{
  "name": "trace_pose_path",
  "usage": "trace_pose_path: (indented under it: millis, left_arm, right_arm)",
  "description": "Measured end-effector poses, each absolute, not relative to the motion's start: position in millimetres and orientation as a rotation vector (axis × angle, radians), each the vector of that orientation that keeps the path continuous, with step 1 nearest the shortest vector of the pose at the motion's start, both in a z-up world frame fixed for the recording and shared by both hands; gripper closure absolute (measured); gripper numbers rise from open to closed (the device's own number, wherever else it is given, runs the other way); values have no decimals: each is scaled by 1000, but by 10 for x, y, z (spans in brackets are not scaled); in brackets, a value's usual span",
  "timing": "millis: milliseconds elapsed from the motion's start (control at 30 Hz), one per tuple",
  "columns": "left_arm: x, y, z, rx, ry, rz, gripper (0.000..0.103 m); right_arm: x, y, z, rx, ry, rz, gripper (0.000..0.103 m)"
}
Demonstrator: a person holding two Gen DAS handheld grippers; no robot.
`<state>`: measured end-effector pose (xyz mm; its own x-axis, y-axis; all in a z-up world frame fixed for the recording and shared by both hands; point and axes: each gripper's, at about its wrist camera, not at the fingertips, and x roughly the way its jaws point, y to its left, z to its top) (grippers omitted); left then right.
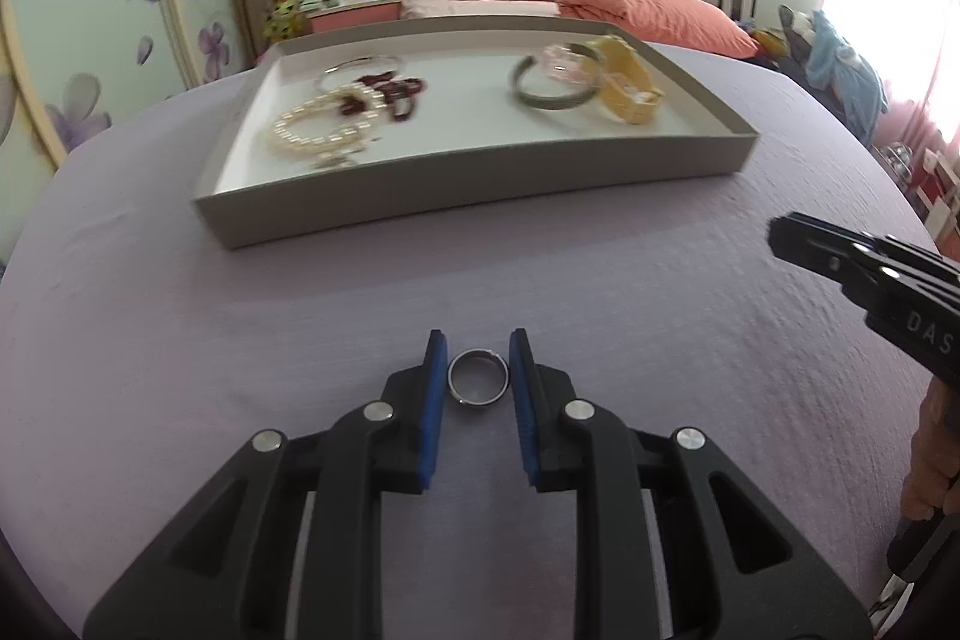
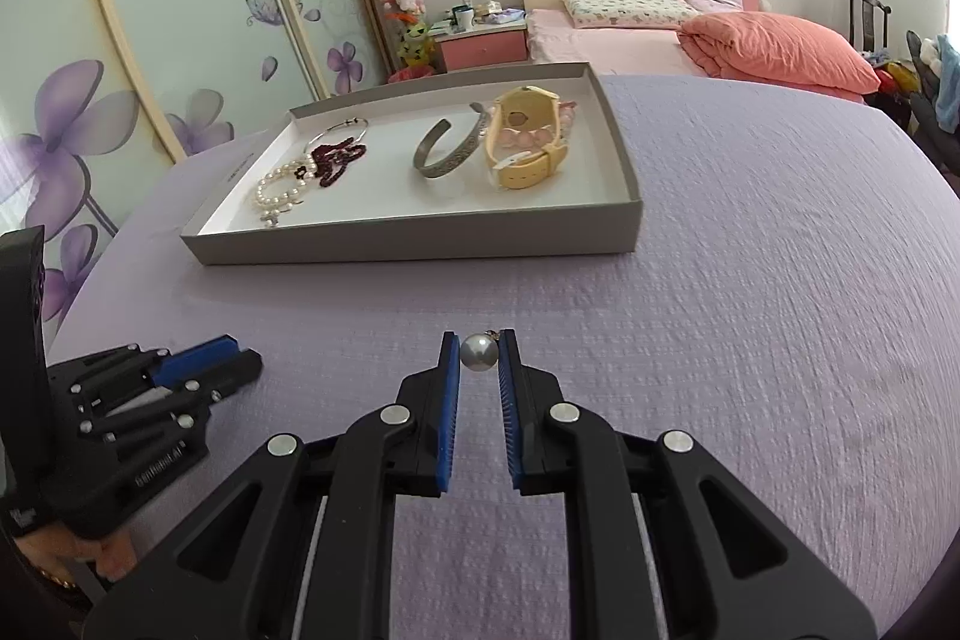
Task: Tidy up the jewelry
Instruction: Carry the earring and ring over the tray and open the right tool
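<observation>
A silver ring (image 1: 478, 378) sits between the blue pads of my left gripper (image 1: 478, 370), which is shut on it just above the lilac cloth. My right gripper (image 2: 479, 355) is shut on a grey pearl earring (image 2: 478, 352). A shallow grey tray (image 1: 480, 184) lies ahead; it also shows in the right wrist view (image 2: 420, 238). It holds a pearl necklace (image 2: 279, 187), dark red beads (image 2: 336, 157), a thin silver bangle (image 2: 339, 131), a grey metal cuff (image 2: 447, 154), a yellow watch (image 2: 528, 142) and a pink bead bracelet (image 2: 528, 133).
The lilac cloth (image 2: 750, 280) covers the rounded table. My left gripper (image 2: 180, 388) shows at the left of the right wrist view, my right gripper (image 1: 870, 274) at the right of the left wrist view. A bed (image 2: 690, 34) and wardrobe doors stand behind.
</observation>
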<state>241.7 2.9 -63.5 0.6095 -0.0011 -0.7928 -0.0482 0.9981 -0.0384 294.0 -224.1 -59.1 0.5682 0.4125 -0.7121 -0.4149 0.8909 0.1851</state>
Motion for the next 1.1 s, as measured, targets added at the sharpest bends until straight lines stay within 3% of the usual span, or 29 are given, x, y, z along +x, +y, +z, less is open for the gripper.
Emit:
trace_pose_path:
  millis: [600, 1100]
  left_arm:
    - [2239, 605, -474, -170, 868, 110, 82]
    - [2725, 793, 174, -233, 669, 107, 82]
  right_arm:
    - [2833, -1822, -512, -81, 825, 559, 89]
    - [3552, -1616, -99, -73, 656, 451, 89]
